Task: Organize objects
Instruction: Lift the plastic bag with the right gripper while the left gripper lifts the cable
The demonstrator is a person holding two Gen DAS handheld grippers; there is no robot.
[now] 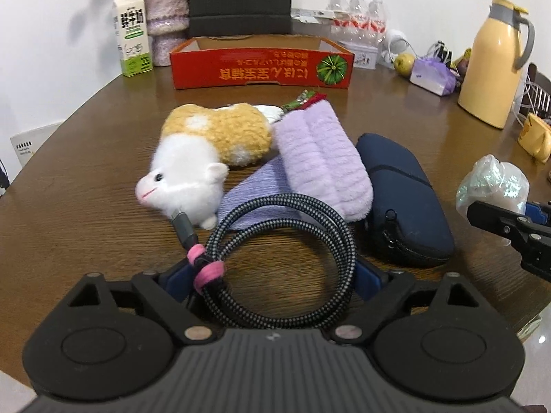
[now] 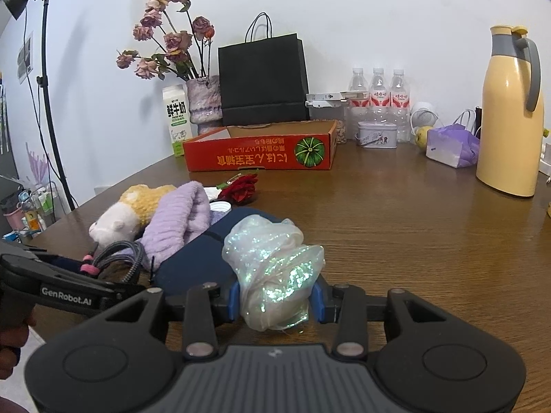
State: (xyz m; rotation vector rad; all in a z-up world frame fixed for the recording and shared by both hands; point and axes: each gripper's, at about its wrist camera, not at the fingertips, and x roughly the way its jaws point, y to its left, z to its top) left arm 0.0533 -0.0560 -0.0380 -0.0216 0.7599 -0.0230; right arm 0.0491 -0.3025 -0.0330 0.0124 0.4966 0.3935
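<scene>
A coiled grey braided cable (image 1: 286,261) with a pink tie lies on the brown table (image 1: 86,227), between the blue pads of my left gripper (image 1: 272,278). The pads stand right at its sides; the coil keeps its round shape. My right gripper (image 2: 275,301) is shut on a crumpled iridescent plastic bundle (image 2: 275,268), which also shows at the right edge of the left wrist view, the bundle (image 1: 492,182) held above the table. Just beyond the cable lie a white and yellow plush toy (image 1: 193,168), a fluffy purple pouch (image 1: 320,158), a purple cloth (image 1: 255,189) and a navy zip case (image 1: 403,199).
An open red cardboard box (image 1: 261,62) stands behind the pile. Along the wall are a milk carton (image 1: 132,34), a vase of dried flowers (image 2: 203,103), a black paper bag (image 2: 263,82), water bottles (image 2: 378,89) and a yellow thermos (image 2: 509,113). A red fabric rose (image 2: 241,187) lies near the box.
</scene>
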